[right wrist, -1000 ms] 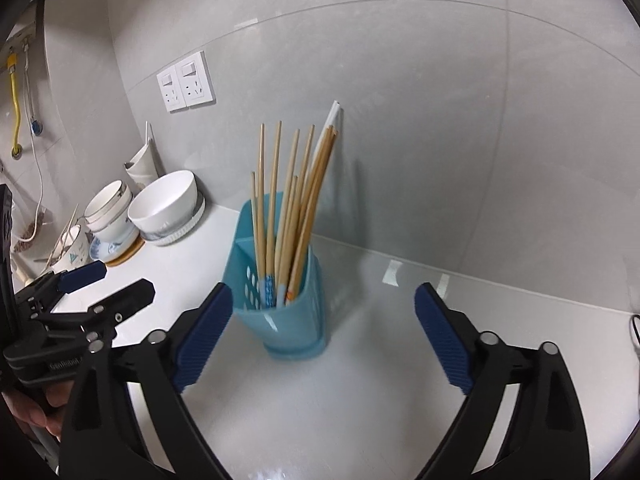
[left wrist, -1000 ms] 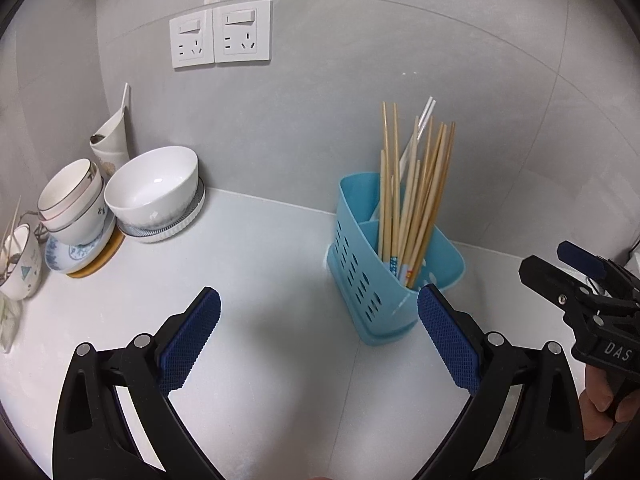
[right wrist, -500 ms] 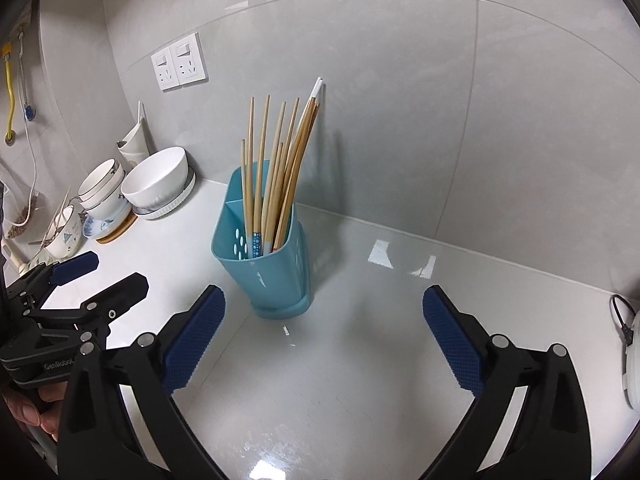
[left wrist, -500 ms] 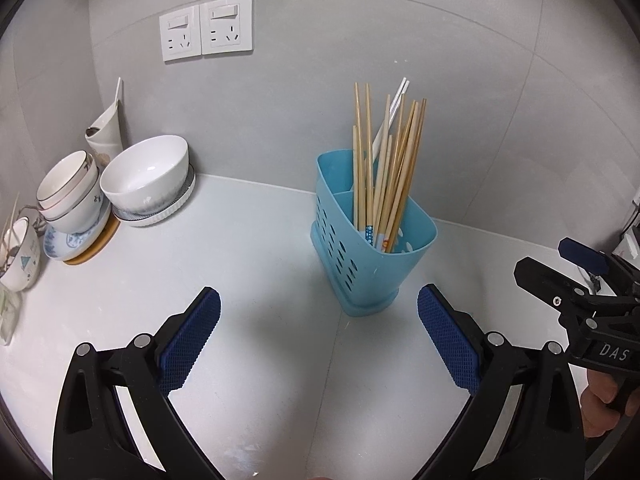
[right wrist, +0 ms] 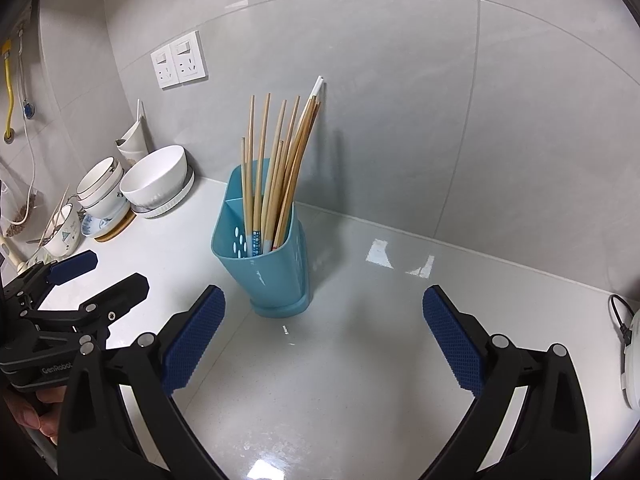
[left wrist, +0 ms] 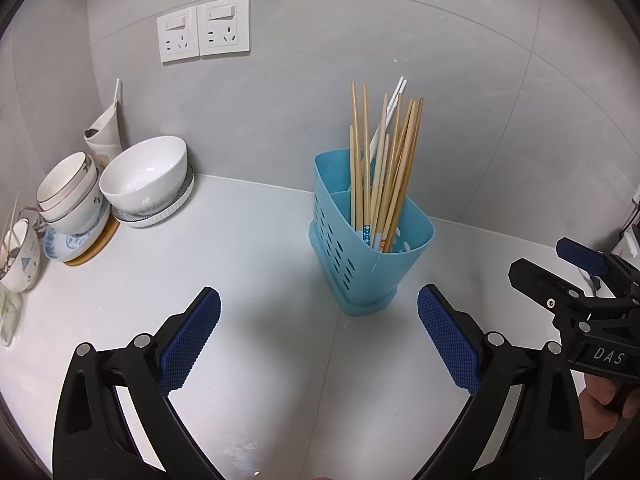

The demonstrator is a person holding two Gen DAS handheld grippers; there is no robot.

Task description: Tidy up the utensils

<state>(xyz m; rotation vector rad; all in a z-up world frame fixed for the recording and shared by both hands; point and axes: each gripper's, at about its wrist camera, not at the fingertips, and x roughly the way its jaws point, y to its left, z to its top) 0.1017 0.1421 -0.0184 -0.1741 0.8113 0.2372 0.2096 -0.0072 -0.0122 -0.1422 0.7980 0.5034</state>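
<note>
1. Counter (left wrist: 248, 264): pale, glossy, running back to a grey tiled wall (left wrist: 320, 80). Everything here sits on it.
2. Double socket plate (left wrist: 204, 28) on the wall, upper left.
3. Stack of dishes at far left: a big white bowl (left wrist: 146, 174) on a ribbed plate, smaller bowls (left wrist: 70, 192) nested beside it, touching or nearly so. A white folded thing stands behind them; can't tell what it is.
4. Blue holder (left wrist: 360, 256): perforated plastic, upright, near mid-counter, close to the wall. A divider splits it into compartments.
5. Chopsticks (left wrist: 384, 160): a bundle of wooden ones standing in the holder's nearer compartment, fanned and leaning toward the wall. One white pair (right wrist: 318, 86) rises above the rest. Printed tips are down inside the holder.
6. My left gripper (left wrist: 319, 336): blue pads spread wide, holding nothing, above bare counter. The holder stands just past the gap, toward my right pad.
7. My right gripper (right wrist: 324, 338): also spread wide and empty. The holder stands ahead, nearer my left pad, not touching.
8. Each gripper shows at the edge of the other's view, well apart from the holder.
</note>
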